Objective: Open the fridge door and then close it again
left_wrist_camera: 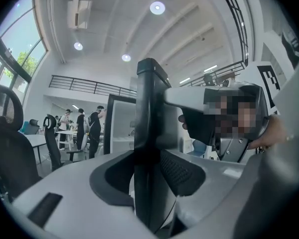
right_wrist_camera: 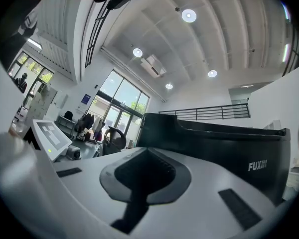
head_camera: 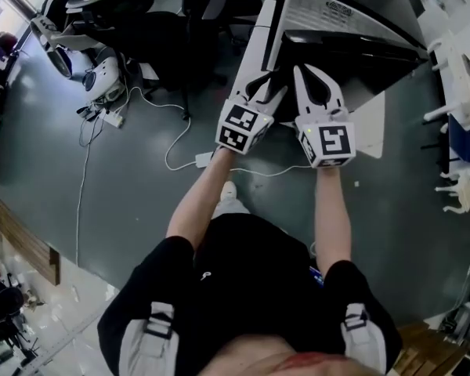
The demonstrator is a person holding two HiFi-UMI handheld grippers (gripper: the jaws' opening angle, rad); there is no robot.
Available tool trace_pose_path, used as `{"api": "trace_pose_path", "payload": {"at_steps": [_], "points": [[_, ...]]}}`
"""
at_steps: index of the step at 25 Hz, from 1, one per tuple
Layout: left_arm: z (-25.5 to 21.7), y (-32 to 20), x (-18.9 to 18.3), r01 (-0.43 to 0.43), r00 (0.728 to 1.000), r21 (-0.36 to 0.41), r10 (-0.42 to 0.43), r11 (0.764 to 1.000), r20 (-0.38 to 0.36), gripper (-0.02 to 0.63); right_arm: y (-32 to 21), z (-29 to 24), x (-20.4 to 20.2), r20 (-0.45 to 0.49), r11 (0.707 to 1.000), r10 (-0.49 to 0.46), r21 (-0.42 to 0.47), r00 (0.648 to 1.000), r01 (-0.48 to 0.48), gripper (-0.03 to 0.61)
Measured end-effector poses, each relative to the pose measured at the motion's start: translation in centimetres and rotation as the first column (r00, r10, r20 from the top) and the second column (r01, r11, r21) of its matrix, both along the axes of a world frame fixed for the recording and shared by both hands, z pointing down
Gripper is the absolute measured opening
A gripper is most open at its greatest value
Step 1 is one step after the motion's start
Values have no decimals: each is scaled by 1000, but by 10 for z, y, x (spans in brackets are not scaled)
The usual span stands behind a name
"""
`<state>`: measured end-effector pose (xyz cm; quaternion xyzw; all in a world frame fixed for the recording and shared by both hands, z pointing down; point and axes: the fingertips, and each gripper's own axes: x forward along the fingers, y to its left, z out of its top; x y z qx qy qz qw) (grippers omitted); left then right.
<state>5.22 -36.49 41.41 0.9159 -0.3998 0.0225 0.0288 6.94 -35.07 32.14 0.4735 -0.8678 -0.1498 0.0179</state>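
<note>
the left gripper (head_camera: 268, 84) is straddling the slim black upright edge of the fridge door (left_wrist_camera: 148, 123) at twelve o'clock, jaws released, not pinching it. the right gripper (head_camera: 313, 81) is sitting clenched and empty at one o'clock. the unheld door is likely risking swinging freely or slamming.

Fridge (head_camera: 341, 6): pale body, upright, far centre.
Door (head_camera: 352, 57): black, glossy, upright, on near face; how far open unclear.

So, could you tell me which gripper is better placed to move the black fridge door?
Probably left. The left gripper has its jaws apart around the edge of the black fridge door; the right gripper is shut and empty.
</note>
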Motion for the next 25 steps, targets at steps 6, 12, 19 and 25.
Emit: {"api": "trace_pose_path", "payload": {"at_steps": [6, 12, 19, 25], "points": [[-2, -76, -12, -45, 999, -25, 44, 999, -18, 146, -74, -7, -15, -1, 993, 112, -22, 994, -112, -6], [-2, -142, -15, -26, 1000, -31, 26, 999, -9, 123, -138, -2, -14, -28, 978, 200, -51, 979, -201, -6], [-3, -178, -6, -33, 999, -51, 33, 998, 4, 112, -174, 1, 1, -55, 964, 256, -63, 965, -259, -6], [-2, -185, -3, -28, 999, -52, 26, 998, -39, 109, -181, 3, 9, -17, 966, 251, -56, 968, -252, -6]]}}
